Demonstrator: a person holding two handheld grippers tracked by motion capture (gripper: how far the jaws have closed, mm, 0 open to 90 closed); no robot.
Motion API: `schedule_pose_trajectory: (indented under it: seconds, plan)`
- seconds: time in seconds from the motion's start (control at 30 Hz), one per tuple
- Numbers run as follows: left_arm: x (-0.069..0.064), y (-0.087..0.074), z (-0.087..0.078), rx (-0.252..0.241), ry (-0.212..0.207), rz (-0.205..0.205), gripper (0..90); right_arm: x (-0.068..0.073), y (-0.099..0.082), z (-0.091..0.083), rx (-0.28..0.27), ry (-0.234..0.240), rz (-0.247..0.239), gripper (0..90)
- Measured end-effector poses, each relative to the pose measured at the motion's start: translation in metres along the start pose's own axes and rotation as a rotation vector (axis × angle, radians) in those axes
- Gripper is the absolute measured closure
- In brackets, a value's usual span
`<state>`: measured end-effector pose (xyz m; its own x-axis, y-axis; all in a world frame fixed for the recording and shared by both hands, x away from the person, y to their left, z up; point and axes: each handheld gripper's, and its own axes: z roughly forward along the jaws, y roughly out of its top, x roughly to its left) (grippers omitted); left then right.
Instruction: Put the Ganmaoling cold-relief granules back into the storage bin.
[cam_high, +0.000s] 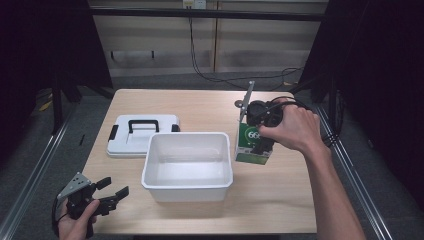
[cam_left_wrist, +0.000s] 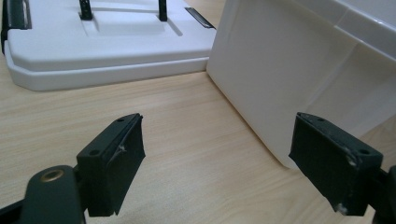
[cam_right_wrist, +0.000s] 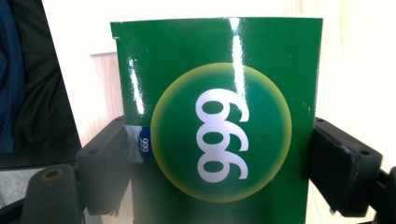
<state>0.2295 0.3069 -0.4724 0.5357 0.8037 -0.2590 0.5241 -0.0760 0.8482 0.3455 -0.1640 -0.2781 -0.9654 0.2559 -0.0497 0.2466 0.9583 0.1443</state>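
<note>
- We see the right hand (cam_high: 296, 129) covering much of the right hand-held gripper (cam_high: 260, 142), and the green box (cam_right_wrist: 217, 116) is cut off below in the right gripper view.
- Its jaws grasp the green box by both sides, just right of the white bin (cam_high: 187, 165) on the worktop (cam_high: 280, 195).
- The left hand-held gripper (cam_left_wrist: 217, 163) hangs released, wide apart, near the bin's front left corner.

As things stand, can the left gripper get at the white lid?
Probably yes. The left gripper is open at the table's near-left corner, and bare wood lies between it and the white lid. The white bin sits to the right, off that path.
</note>
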Motion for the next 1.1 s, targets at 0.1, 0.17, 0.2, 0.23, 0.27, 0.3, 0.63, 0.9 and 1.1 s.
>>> schedule_pose_trajectory:
  seconds: [0.1, 0.17, 0.2, 0.23, 0.27, 0.3, 0.63, 0.9, 1.1]
  plan:
    - [0.0, 0.0, 0.0, -0.001, -0.001, -0.001, 17.2, 0.0, 0.003, -0.005, 0.002, -0.007, -0.001, 16.1]
    - [0.0, 0.0, 0.0, -0.006, -0.002, -0.008, 17.2, 0.001, 0.006, -0.012, 0.001, -0.012, -0.008, 16.1]
    - [0.0, 0.0, 0.0, -0.001, -0.001, -0.002, 17.2, 0.001, 0.009, -0.016, -0.006, -0.022, -0.008, 16.1]
    - [0.0, 0.0, 0.0, -0.001, -0.001, -0.002, 17.2, 0.0, 0.01, -0.017, -0.011, -0.023, -0.012, 16.1]
    - [0.0, 0.0, 0.0, -0.002, -0.001, -0.003, 17.2, 0.001, 0.012, -0.018, -0.01, -0.021, -0.011, 16.1]
    - [-0.001, 0.0, 0.0, -0.004, -0.001, -0.004, 17.2, 0.001, 0.013, -0.019, -0.008, -0.019, -0.019, 16.1]
    - [0.0, 0.0, 0.0, -0.002, -0.003, -0.002, 17.2, 0.005, 0.031, -0.036, -0.019, -0.042, -0.046, 16.1]
    - [0.0, 0.0, 0.0, -0.001, -0.004, -0.002, 17.2, 0.01, 0.052, -0.036, -0.039, -0.031, -0.081, 16.1]
    - [0.001, 0.0, 0.0, 0.001, -0.004, -0.002, 17.2, 0.011, 0.064, -0.032, -0.054, -0.029, -0.105, 16.1]
